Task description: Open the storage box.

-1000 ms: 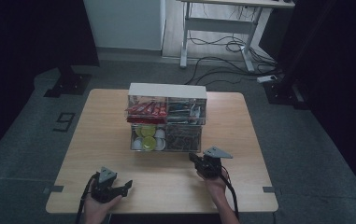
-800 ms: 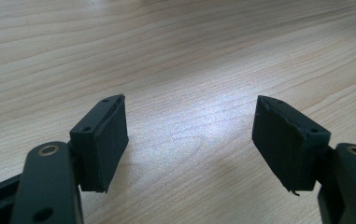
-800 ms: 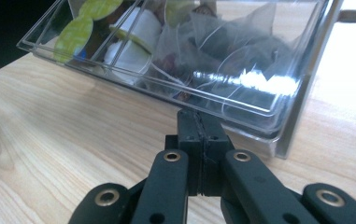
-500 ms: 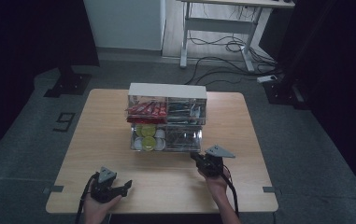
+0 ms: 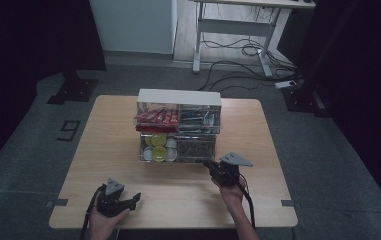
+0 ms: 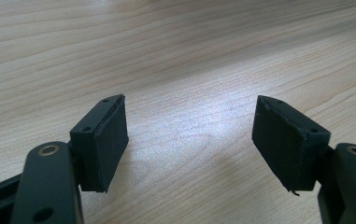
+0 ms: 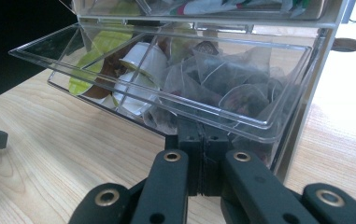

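Right gripper (image 7: 202,140): jaws pressed together, tips under the front edge of the clear lower drawer (image 7: 175,88), which tilts out of the organizer (image 5: 179,125) at mid-table. Left gripper (image 6: 189,140): jaws spread, nothing between them, near the table's front edge. Risk: tips slip off the slick plastic and the drawer drops or spills pods and tea bags. Wood table (image 5: 258,130), grey floor, dark room.

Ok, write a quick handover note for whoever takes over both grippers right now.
Right gripper: jaws shut, tips under the front lip of the lower clear drawer, which is pulled out and tilted down.
Left gripper: open, nothing held, above bare table.
Clear two-tier organizer stands mid-table; the drawer holds pods and pyramid tea bags.
Done: drawer opened.
Left: probably take something out; nothing removed yet.
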Demonstrator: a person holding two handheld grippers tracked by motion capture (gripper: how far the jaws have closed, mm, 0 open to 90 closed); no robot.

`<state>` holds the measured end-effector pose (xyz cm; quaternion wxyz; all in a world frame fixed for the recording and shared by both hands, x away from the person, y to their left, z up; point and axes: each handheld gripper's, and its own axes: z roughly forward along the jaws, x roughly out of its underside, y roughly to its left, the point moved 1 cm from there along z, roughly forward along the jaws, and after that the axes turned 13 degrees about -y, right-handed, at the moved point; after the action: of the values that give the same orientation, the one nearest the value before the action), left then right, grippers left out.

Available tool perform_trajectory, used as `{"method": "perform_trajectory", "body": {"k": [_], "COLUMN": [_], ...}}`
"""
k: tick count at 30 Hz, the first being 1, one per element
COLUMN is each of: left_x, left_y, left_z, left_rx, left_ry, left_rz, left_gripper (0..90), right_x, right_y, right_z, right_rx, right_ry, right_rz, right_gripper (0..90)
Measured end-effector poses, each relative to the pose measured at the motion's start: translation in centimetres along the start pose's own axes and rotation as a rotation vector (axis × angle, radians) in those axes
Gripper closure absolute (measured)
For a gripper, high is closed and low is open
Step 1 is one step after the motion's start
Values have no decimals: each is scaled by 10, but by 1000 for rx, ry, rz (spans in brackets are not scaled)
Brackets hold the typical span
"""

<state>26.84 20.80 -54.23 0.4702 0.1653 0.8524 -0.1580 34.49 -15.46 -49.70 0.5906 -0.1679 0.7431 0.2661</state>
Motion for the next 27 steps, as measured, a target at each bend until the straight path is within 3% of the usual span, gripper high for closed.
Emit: {"method": "perform_trajectory", "body": {"k": [27], "left_x": [-1], "left_y": [1], "left_z": [-1], "left_rx": [2], "left_ry": [-6], "left_rz": [-8], "left_gripper": [273], "right_x": [-26], "right_y": [-2], "right_z": [3], "right_rx": [-8], "right_ry": [-90], "right_rz": [34], "right_gripper": [891]}}
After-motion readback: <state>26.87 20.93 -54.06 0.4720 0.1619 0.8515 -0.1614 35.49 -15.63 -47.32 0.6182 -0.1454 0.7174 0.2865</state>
